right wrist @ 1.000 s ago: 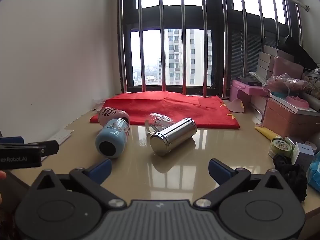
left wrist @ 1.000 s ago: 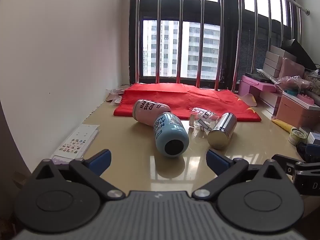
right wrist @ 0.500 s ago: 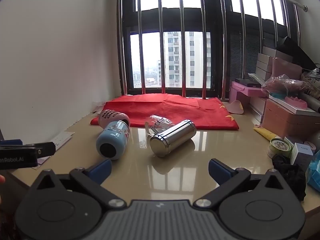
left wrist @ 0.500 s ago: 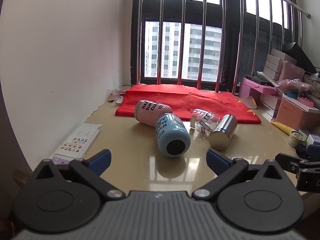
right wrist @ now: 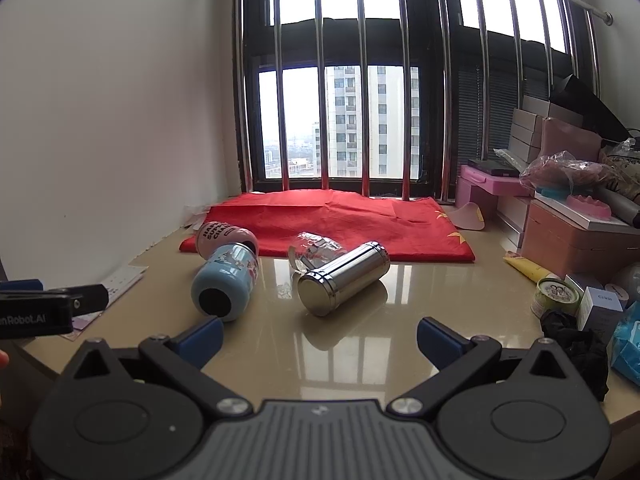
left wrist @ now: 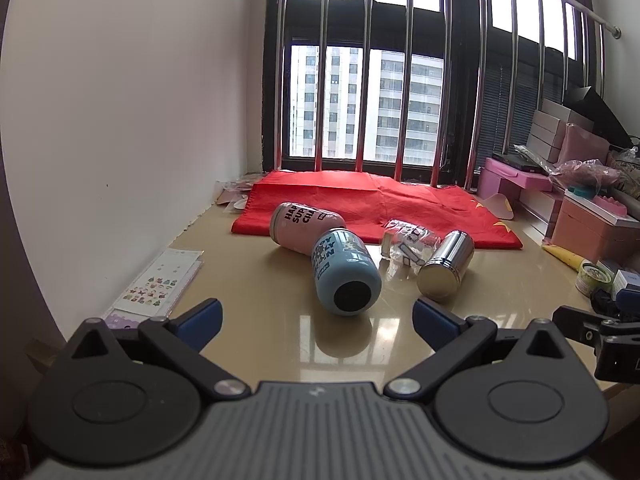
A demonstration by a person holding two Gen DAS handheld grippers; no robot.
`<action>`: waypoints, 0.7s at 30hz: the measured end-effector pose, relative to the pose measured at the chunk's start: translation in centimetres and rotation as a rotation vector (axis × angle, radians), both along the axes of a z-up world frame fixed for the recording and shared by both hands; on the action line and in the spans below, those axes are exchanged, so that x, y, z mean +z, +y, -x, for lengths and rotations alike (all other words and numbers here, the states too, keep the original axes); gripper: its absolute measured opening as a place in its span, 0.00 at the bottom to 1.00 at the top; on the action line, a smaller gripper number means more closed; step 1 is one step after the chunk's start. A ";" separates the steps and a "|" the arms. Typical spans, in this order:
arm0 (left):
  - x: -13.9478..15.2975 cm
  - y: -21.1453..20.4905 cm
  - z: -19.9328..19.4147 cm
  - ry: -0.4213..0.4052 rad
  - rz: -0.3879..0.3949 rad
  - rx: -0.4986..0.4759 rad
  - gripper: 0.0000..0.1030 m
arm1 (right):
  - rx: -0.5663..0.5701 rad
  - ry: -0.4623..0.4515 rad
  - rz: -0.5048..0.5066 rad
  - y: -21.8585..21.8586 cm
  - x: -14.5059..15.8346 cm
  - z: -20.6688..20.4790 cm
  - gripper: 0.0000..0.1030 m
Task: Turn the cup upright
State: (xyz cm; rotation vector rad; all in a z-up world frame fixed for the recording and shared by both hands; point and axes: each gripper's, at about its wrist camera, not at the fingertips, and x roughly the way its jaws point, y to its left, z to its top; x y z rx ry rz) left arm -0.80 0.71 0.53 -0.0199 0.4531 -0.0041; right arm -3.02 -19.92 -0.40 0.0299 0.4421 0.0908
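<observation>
Three cups lie on their sides on the glossy beige table (left wrist: 260, 280). A blue cup (left wrist: 345, 272) points its base at me; it also shows in the right wrist view (right wrist: 226, 282). A pink cup (left wrist: 302, 225) lies behind it, touching it, and shows in the right wrist view (right wrist: 224, 236). A steel cup (left wrist: 446, 266) lies to the right, also in the right wrist view (right wrist: 344, 278). My left gripper (left wrist: 316, 316) is open and empty, just short of the blue cup. My right gripper (right wrist: 320, 336) is open and empty, short of the steel cup.
A crumpled clear wrapper (right wrist: 316, 250) lies behind the steel cup. A red cloth (right wrist: 328, 222) covers the table's far part below the barred window. Pink boxes (right wrist: 576, 236), a tin (right wrist: 558, 296) and small items crowd the right side. A sticker sheet (left wrist: 160, 280) lies by the left wall.
Both wrist views tilted slightly upward, so the cups sit a little lower in frame. The cups have not moved. Both grippers stay open.
</observation>
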 end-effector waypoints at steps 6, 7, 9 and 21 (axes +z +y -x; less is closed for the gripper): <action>0.1 0.1 0.2 -0.003 0.002 -0.002 1.00 | -0.001 -0.001 0.001 0.0 0.1 0.0 1.00; 0.1 0.1 0.2 -0.003 0.003 -0.002 1.00 | -0.001 -0.001 0.001 0.0 0.1 0.1 1.00; 0.1 0.1 0.2 -0.003 0.001 -0.001 1.00 | -0.001 -0.002 0.001 0.0 0.1 0.1 1.00; 0.1 0.2 0.2 -0.004 0.002 -0.002 1.00 | -0.001 -0.005 0.000 0.1 0.2 0.1 1.00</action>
